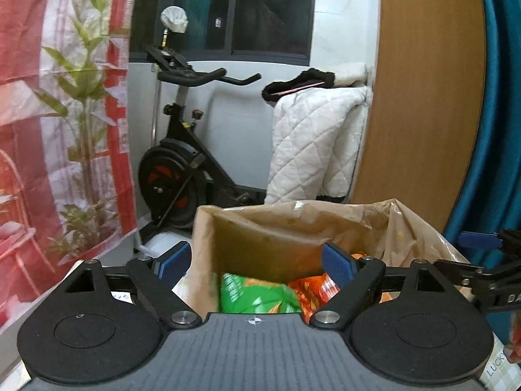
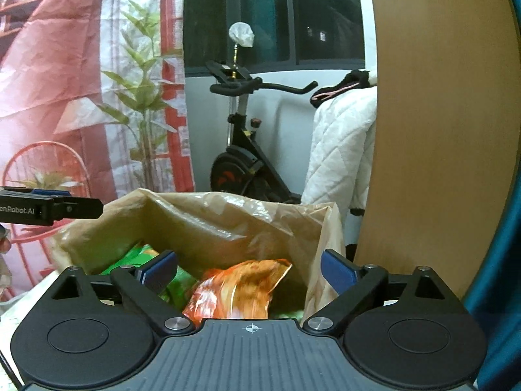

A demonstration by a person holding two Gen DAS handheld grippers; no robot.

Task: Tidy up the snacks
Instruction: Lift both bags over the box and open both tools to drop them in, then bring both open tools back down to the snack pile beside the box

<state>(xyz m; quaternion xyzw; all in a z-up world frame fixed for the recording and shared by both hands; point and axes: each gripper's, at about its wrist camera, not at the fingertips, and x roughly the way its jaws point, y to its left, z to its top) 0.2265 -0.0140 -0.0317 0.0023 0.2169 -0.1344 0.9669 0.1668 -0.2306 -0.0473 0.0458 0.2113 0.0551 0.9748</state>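
Observation:
A tan bag (image 1: 293,224) stands open in front of both grippers; it also shows in the right wrist view (image 2: 211,224). Inside lie a green snack packet (image 1: 257,296) and an orange snack packet (image 1: 312,296). In the right wrist view the orange packet (image 2: 241,290) lies in the middle and the green packet (image 2: 143,257) at the left. My left gripper (image 1: 255,264) is open and empty over the bag's mouth. My right gripper (image 2: 249,268) is open and empty just above the orange packet. The right gripper shows at the left view's right edge (image 1: 482,260).
An exercise bike (image 1: 182,150) stands behind the bag. A white quilted blanket (image 1: 316,143) hangs to its right. A wooden panel (image 1: 423,97) and teal curtain (image 1: 501,97) are on the right. A printed red and green backdrop (image 1: 65,130) fills the left.

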